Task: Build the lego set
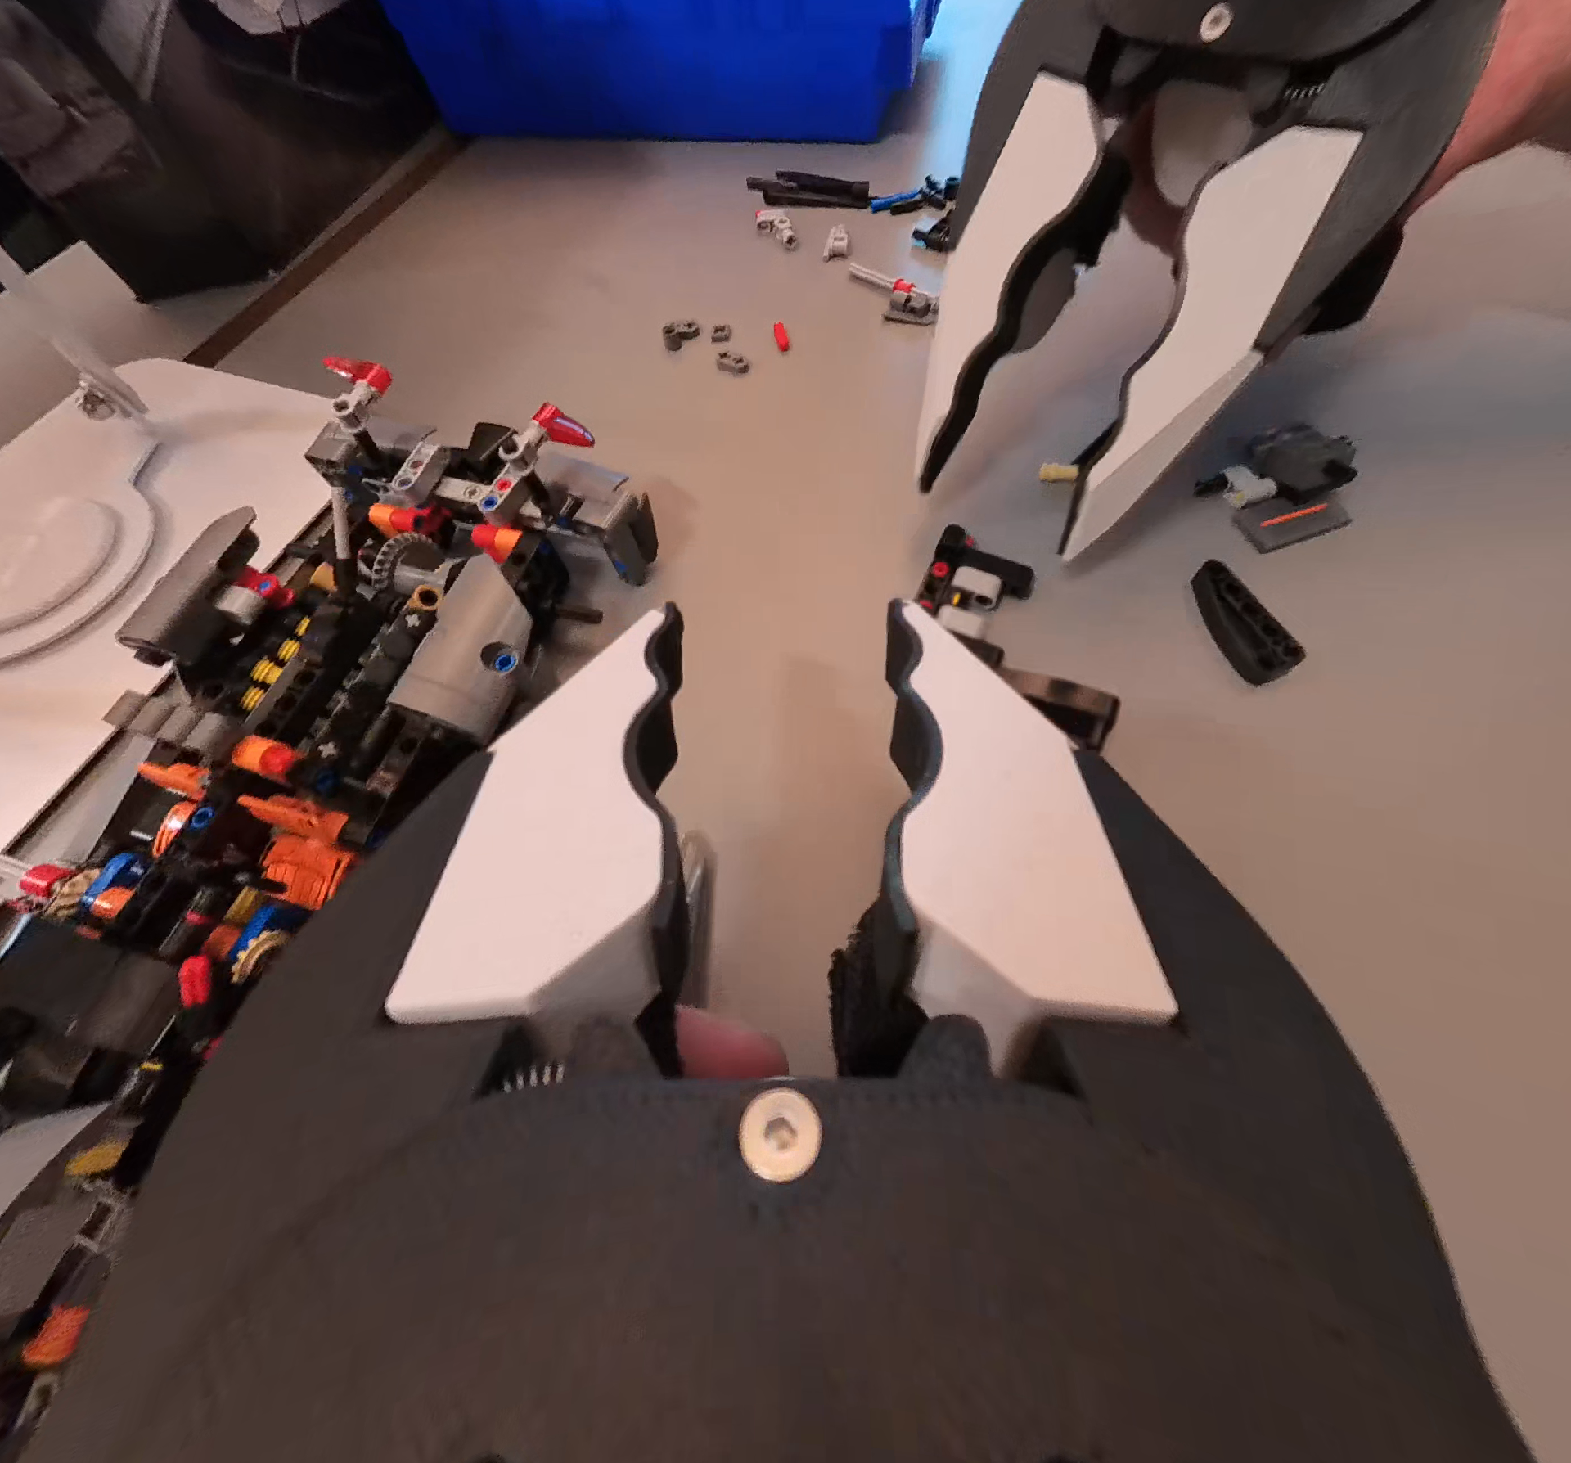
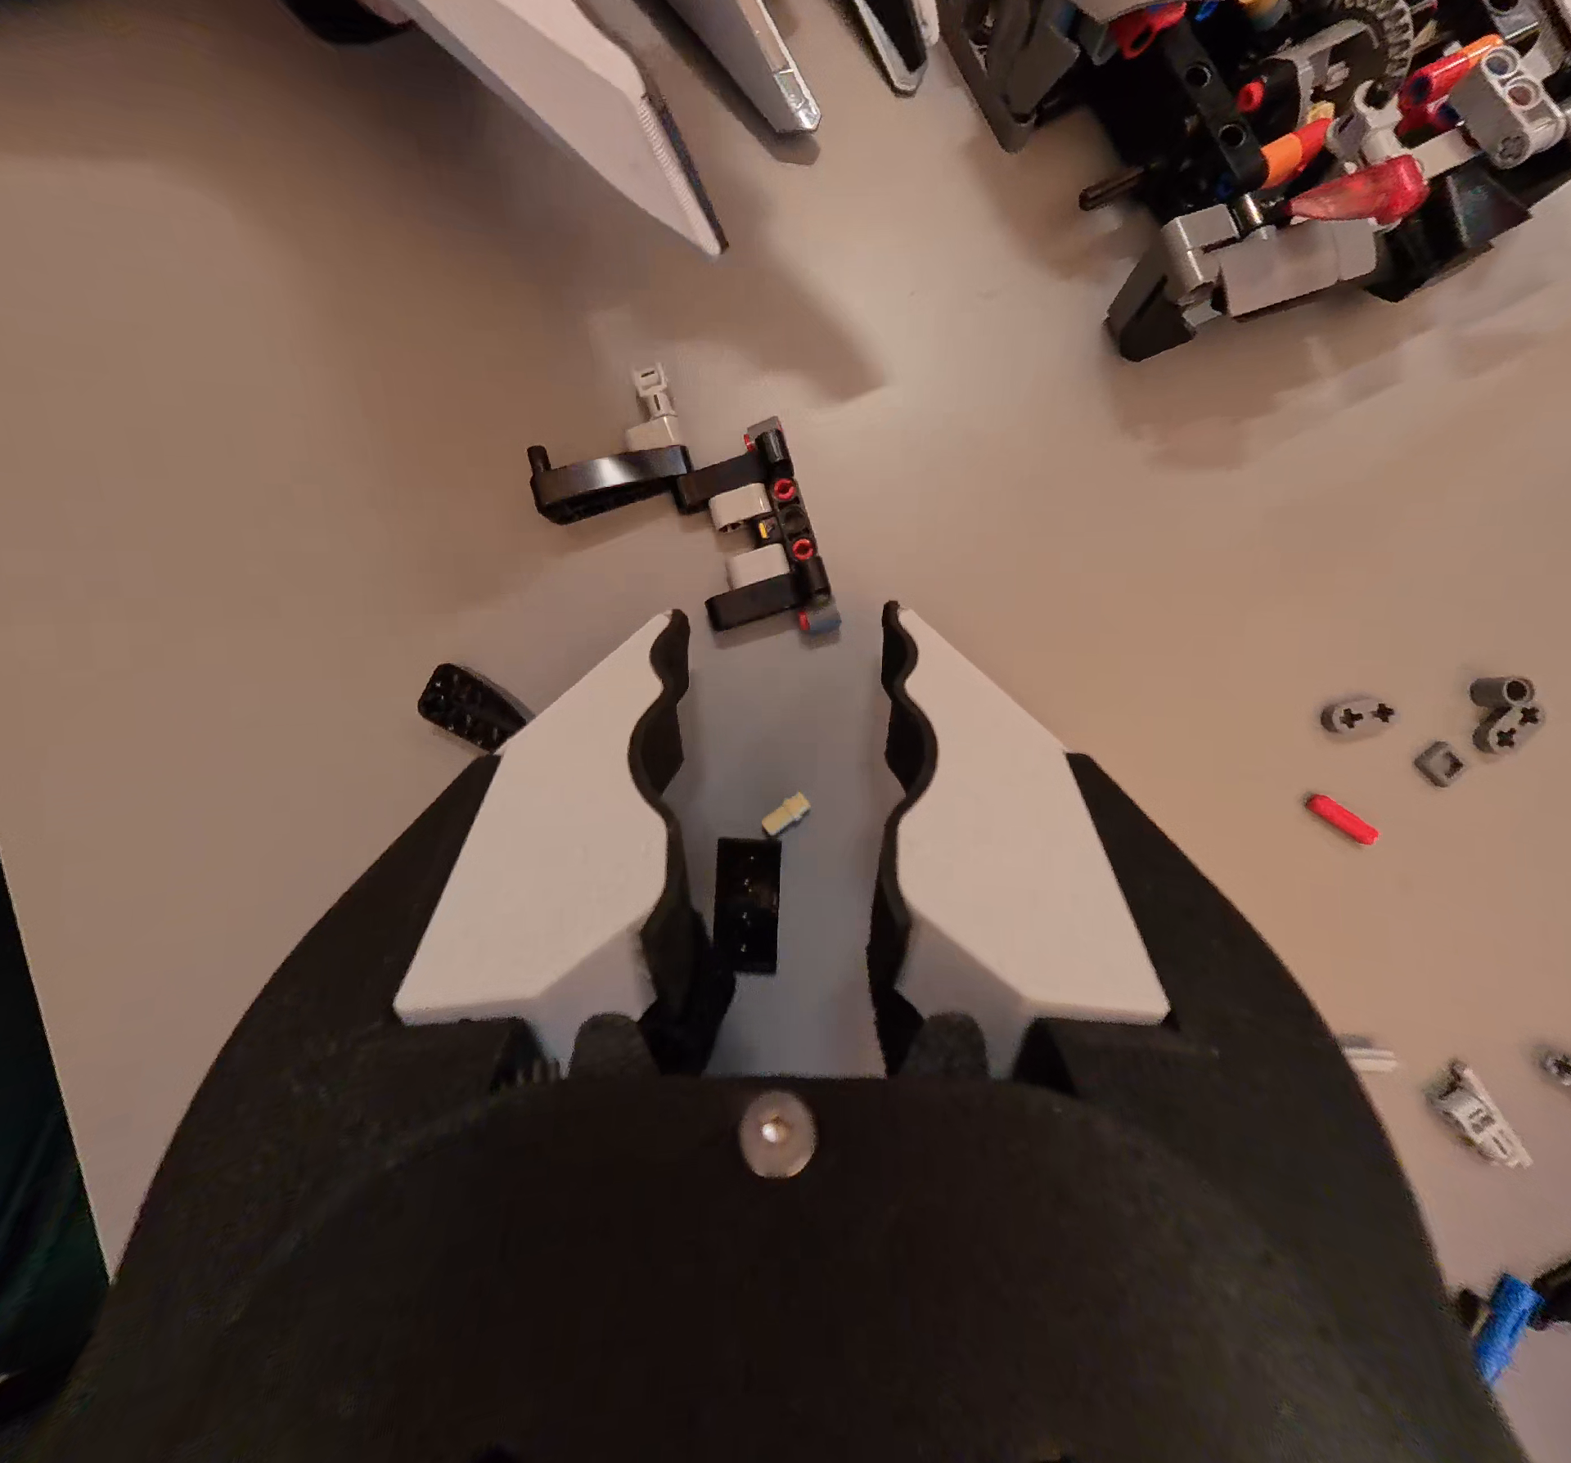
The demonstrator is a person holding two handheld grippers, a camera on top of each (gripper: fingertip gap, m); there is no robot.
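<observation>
The partly built lego model (image 1: pixel 382 657), black and grey with orange, red and blue parts, lies left of my left gripper (image 1: pixel 782 632), which is open and empty just above the table. My right gripper (image 1: pixel 999 513) hangs open at the upper right, tips close to the table. In the right wrist view my right gripper (image 2: pixel 782 623) is open and empty. A tan pin (image 2: pixel 786 813) and a short black beam (image 2: pixel 746 904) lie on the table between its fingers. A small black sub-assembly (image 2: pixel 740 521) with red pins lies just beyond its tips. The model (image 2: pixel 1275 62) is at the upper right.
A blue bin (image 1: pixel 638 11) stands at the table's far side. Small grey connectors (image 1: pixel 706 342) and a red pin (image 1: pixel 781 336) lie mid-table, with more loose parts (image 1: pixel 850 215) beyond. A black curved panel (image 1: pixel 1245 632) and a grey piece with an orange stripe (image 1: pixel 1284 487) lie at the right. Some 9 cm of space lies between my two pairs of fingers.
</observation>
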